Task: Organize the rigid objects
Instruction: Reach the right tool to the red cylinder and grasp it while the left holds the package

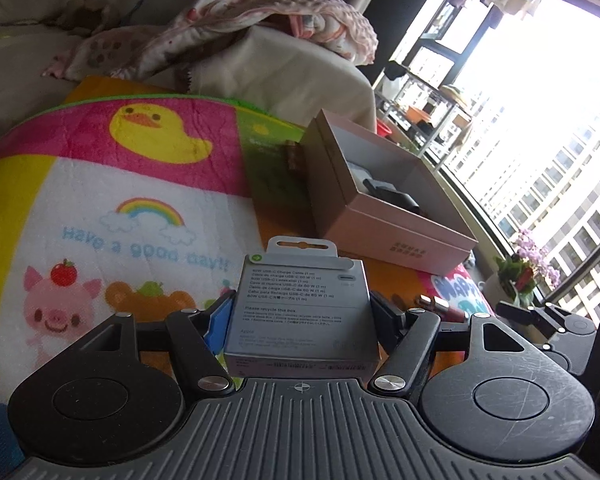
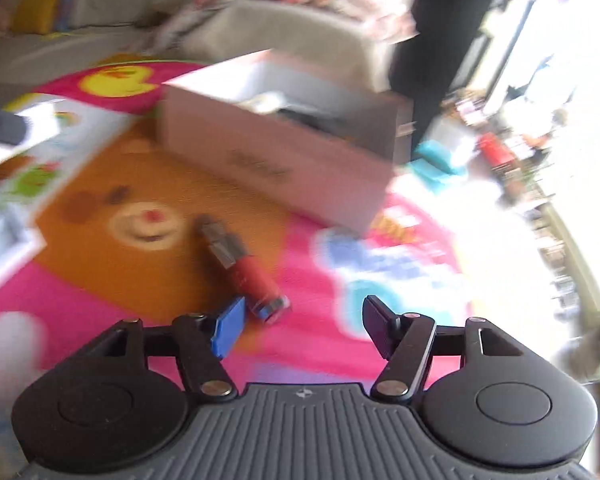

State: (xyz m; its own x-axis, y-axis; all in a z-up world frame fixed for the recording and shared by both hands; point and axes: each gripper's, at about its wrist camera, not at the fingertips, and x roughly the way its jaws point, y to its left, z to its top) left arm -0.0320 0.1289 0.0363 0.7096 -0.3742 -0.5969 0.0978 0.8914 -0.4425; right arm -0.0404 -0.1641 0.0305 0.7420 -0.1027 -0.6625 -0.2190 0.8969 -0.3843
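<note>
My left gripper (image 1: 302, 312) is shut on a white USB-C cable box (image 1: 302, 304) and holds it upright above the colourful mat. An open pink cardboard box (image 1: 384, 196) with dark items inside lies ahead to the right; it also shows in the right wrist view (image 2: 276, 152). My right gripper (image 2: 300, 328) is open and empty, low over the mat. A red and silver cylinder (image 2: 244, 272) lies just ahead of its blue left finger (image 2: 230, 330). The same cylinder shows in the left wrist view (image 1: 440, 308). The right wrist view is blurred.
A cartoon mat (image 1: 120, 200) covers the surface. A small brown object (image 1: 294, 156) lies left of the pink box. A sofa with a crumpled blanket (image 1: 268, 20) stands behind. A window (image 1: 540, 120) and a potted plant (image 1: 520, 276) are at the right.
</note>
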